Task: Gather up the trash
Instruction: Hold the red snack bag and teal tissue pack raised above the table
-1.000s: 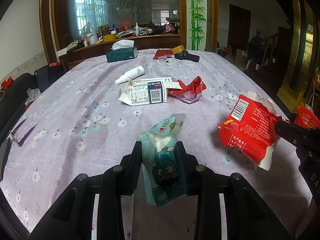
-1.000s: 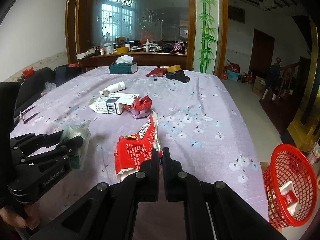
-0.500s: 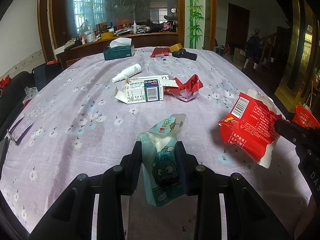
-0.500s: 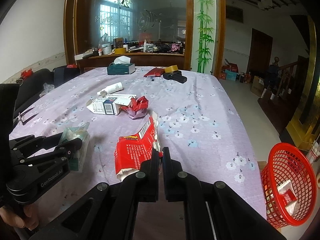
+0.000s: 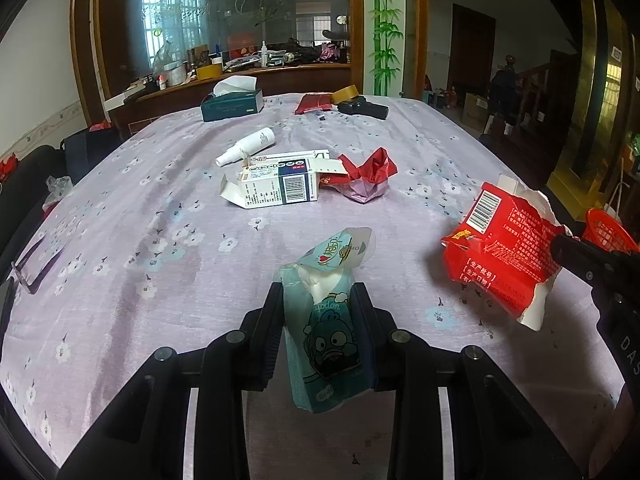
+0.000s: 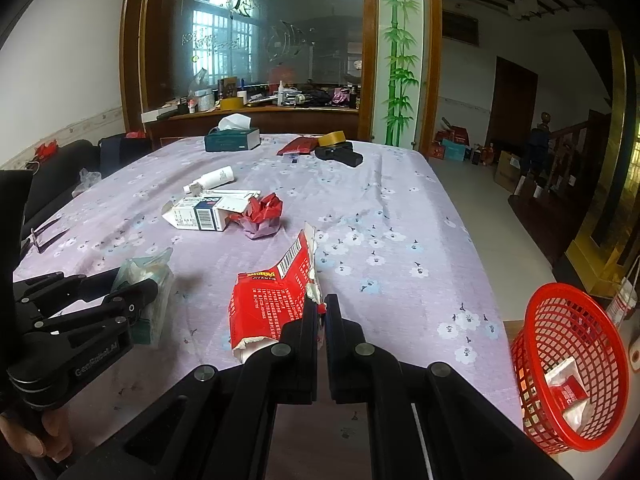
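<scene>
Left tool [image 5: 318, 312] closed on a teal tissue pack [image 5: 328, 320], pads pressing its two long sides; pack held upright and clear of the worktop [image 5: 120, 240], torn top flap folded toward the far side. Right tool [image 6: 320, 314] clamped fully shut on the torn edge of a red snack wrapper [image 6: 272, 304], pinched at a thin margin, probably because crumpled film offers no firmer hold. Both pieces of trash lifted at the near edge of the worktop, apparently ready for carrying off together, one per tool.

Red mesh basket [image 6: 568, 364] on the floor, beyond the right edge of the worktop and nearest the right tool; already holding a red-and-white wrapper, hence judged to be the collecting bin.

Still lying mid-worktop: opened white carton with barcode [image 5: 276, 192], crumpled red-and-pink paper [image 5: 368, 178] touching its right end, white spray bottle [image 5: 248, 146] on its side just beyond. Far edge: tissue box [image 5: 232, 106], tape roll [image 5: 346, 94], black case [image 5: 364, 109], likely not trash.

Likely risk: thin wrapper slipping from the narrow pinch during the swing toward the basket.
</scene>
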